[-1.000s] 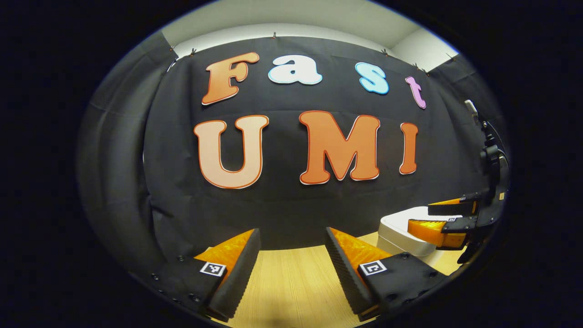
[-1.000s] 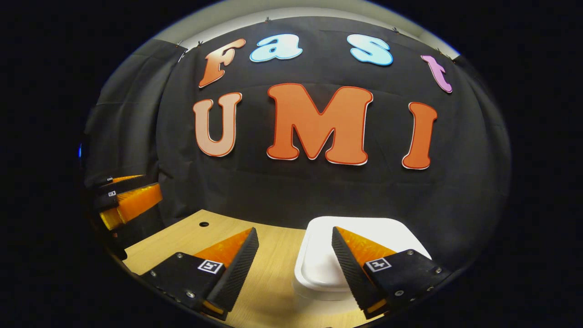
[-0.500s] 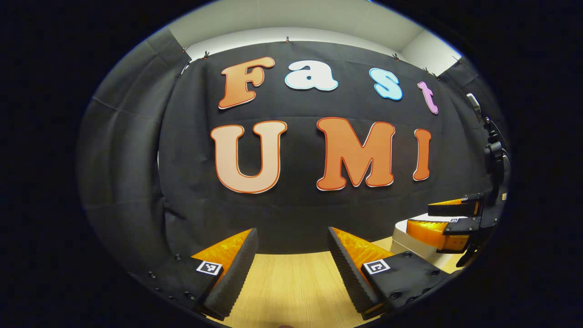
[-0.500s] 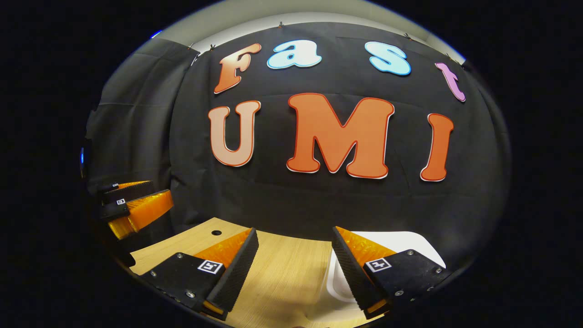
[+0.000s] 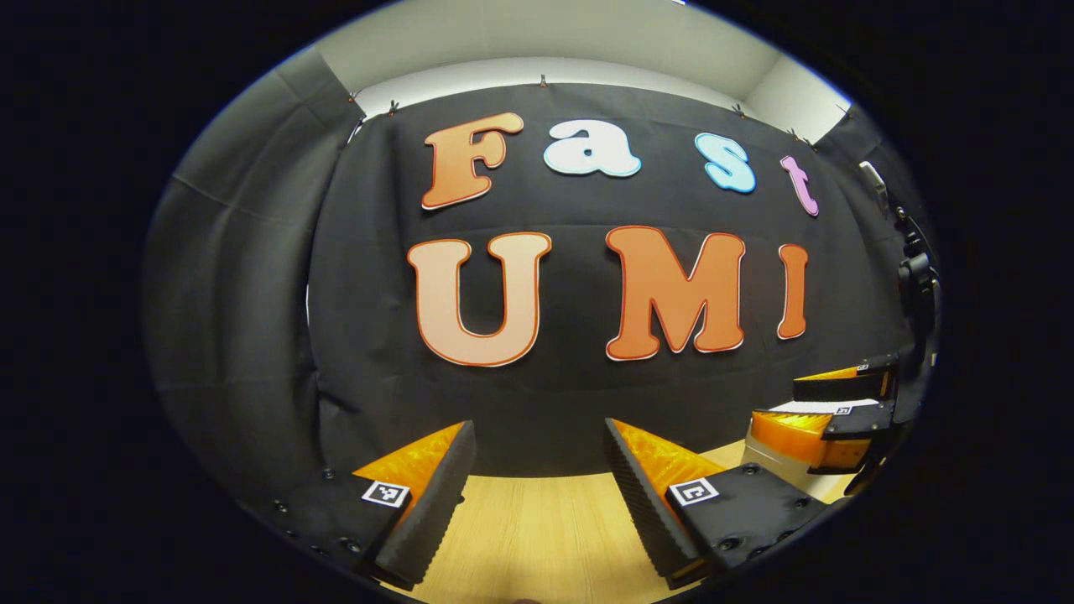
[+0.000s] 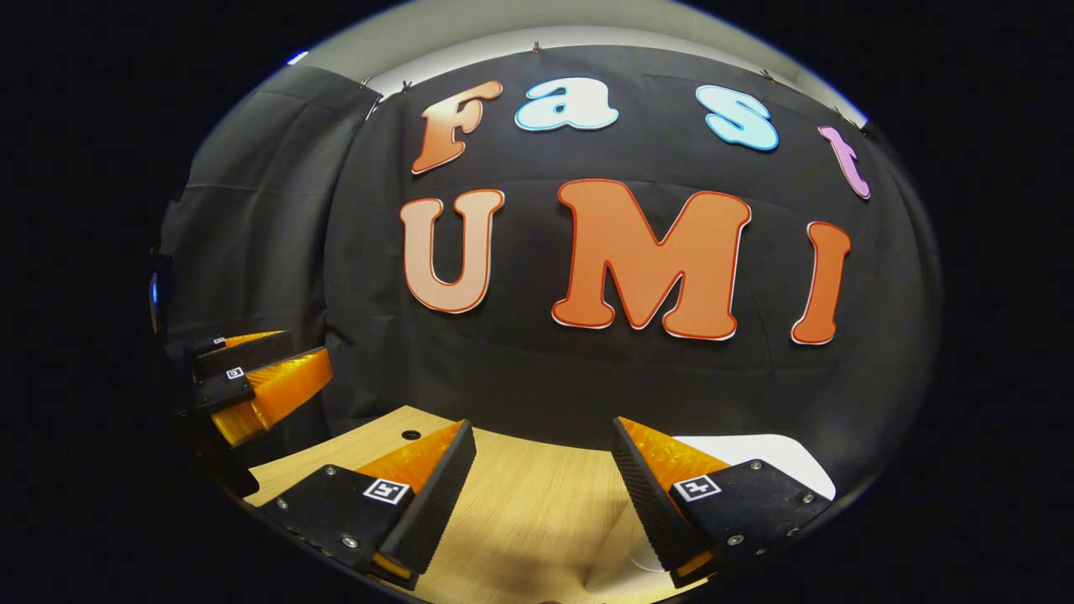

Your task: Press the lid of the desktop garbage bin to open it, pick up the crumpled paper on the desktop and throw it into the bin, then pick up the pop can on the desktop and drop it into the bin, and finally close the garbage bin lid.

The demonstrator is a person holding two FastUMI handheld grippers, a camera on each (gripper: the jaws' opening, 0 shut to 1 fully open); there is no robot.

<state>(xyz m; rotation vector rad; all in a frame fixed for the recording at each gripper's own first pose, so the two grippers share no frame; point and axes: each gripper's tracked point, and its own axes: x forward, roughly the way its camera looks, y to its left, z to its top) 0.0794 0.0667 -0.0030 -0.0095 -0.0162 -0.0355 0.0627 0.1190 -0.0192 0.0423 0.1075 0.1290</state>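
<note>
The white garbage bin [image 6: 776, 457] stands on the wooden table [image 6: 520, 503] with its lid down; its top shows just behind my right finger at the lower right of the right gripper view. My right gripper [image 6: 541, 495] is open over the table to the left of the bin, with nothing between its fingers. In the left gripper view my left gripper [image 5: 537, 495] is also open and holds nothing above the table [image 5: 545, 528]. Far right in that view, the right gripper [image 5: 776, 407] hangs in front of the bin [image 5: 759, 457].
The black cloth wall rises close behind the table's far edge. A small round hole [image 6: 411, 434] sits in the tabletop near that edge. The left gripper [image 6: 306, 351] hovers at the left side of the right gripper view.
Both views have tilted up and drawn back. The bin has slid down and to the right in each, and less of its lid shows. Both grippers stayed open.
</note>
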